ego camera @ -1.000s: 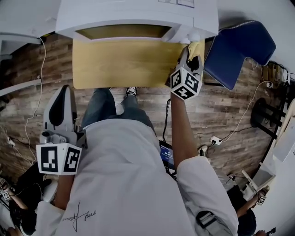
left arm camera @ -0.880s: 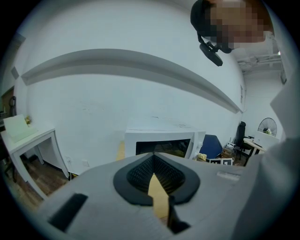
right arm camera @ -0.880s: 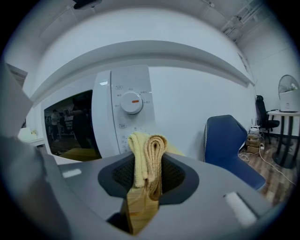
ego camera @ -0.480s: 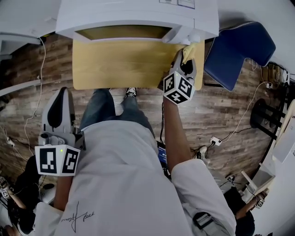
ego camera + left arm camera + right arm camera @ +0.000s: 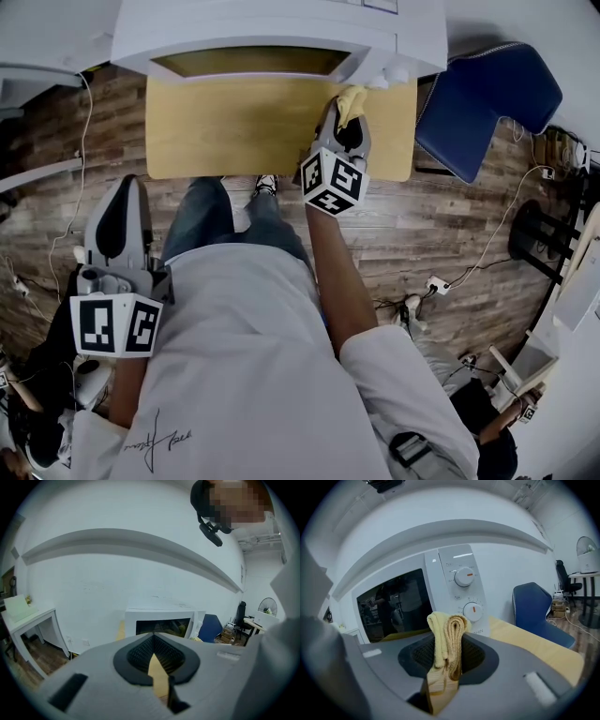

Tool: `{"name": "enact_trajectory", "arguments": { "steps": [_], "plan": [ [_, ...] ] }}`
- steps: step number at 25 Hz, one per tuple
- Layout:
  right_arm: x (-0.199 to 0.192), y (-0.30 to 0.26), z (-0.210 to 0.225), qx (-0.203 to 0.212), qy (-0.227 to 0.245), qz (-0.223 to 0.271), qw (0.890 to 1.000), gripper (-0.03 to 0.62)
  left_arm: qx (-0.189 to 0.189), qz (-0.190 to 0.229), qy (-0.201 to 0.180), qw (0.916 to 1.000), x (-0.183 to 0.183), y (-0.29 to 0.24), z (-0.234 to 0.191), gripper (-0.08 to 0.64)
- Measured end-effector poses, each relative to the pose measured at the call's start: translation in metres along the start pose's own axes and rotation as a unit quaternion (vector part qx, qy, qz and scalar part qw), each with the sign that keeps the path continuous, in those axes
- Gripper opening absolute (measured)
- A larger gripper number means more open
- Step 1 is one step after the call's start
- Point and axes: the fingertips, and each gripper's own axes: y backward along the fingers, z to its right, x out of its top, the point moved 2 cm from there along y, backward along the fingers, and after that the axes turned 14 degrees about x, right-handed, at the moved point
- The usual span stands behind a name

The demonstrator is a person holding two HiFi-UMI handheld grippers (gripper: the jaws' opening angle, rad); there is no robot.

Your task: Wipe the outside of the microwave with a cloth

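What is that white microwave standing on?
The microwave stands at the far end of a light wooden table. Its body covers the tabletop beneath, so anything under it is hidden. In front, the right tool holds a yellow cloth.

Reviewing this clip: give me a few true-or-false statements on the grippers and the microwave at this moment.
The right hand-held gripper is shut on a folded yellow cloth. True.
The microwave has its door open. False: the door is shut.
The left hand-held gripper holds a second cloth. False: its jaws are together, with nothing between them.
The microwave panel carries two knobs. True.
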Motion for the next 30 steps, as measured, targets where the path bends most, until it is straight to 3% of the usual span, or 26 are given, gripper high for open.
{"name": "enact_trajectory", "arguments": {
  "steps": [7, 30],
  "plan": [
    [-0.012, -0.007, -0.031, 0.048, 0.019, -0.024, 0.998, 0.120, 0.002, 0.000, 0.006, 1.0000, 0.001, -0.002, -0.003, -0.006],
    [-0.049, -0.057, -0.121, 0.143, 0.052, -0.078, 0.985, 0.121, 0.042, -0.003, 0.032, 0.9986, -0.002, 0.007, -0.047, -0.008]
  ]
}}
